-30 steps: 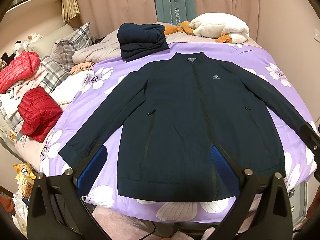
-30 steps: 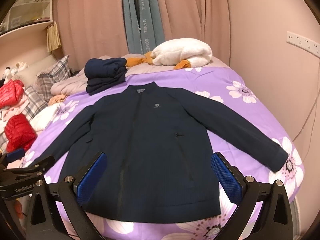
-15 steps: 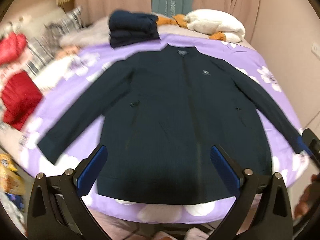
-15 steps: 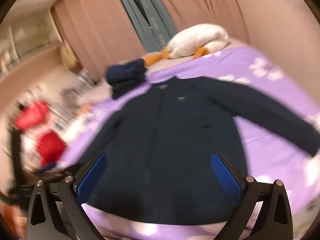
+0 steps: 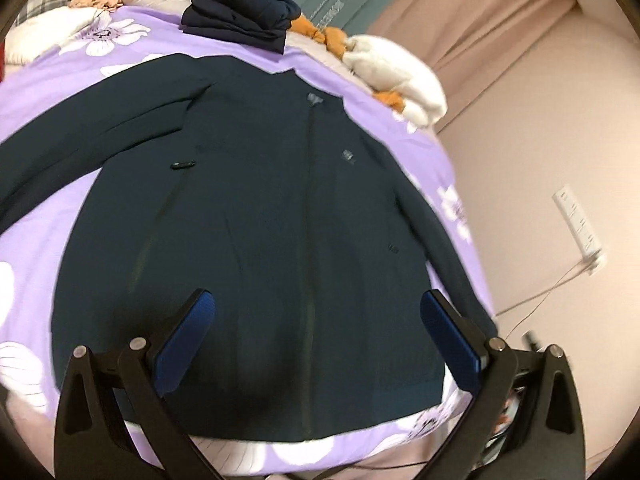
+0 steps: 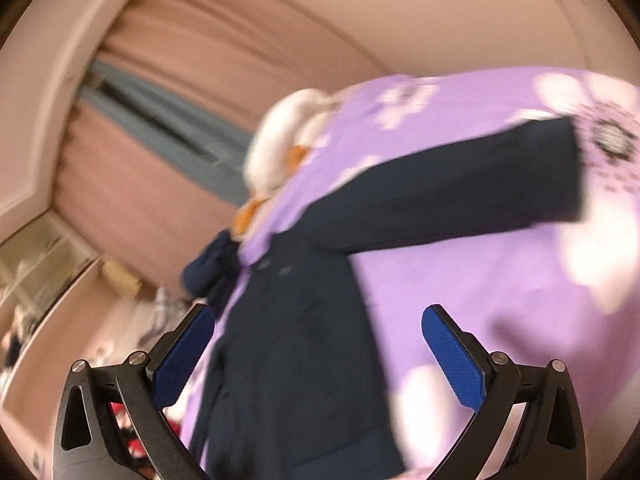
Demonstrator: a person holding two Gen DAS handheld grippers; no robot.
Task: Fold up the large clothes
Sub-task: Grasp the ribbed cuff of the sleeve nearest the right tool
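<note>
A dark navy zip jacket [image 5: 272,232] lies flat, front up, on the purple flowered bedspread [image 5: 32,216], sleeves spread to both sides. My left gripper [image 5: 318,336] is open and empty, hovering over the jacket's lower hem. In the right wrist view, which is blurred and tilted, the jacket [image 6: 304,340] lies below my right gripper [image 6: 318,344], which is open and empty. The jacket's right sleeve [image 6: 460,200] stretches out over the bedspread [image 6: 480,300], its cuff at the upper right.
A folded stack of navy clothes [image 5: 240,20] sits beyond the collar. A white and orange bundle [image 5: 392,68] lies at the bed's far right. Pink curtains [image 5: 460,12] hang behind. A wall socket with a cable [image 5: 580,232] is on the right wall.
Both grippers have moved closer to the bed and tilted. The left view swung toward the jacket's right half. The right view rolled sharply toward the right sleeve. Both jaws stayed open.
</note>
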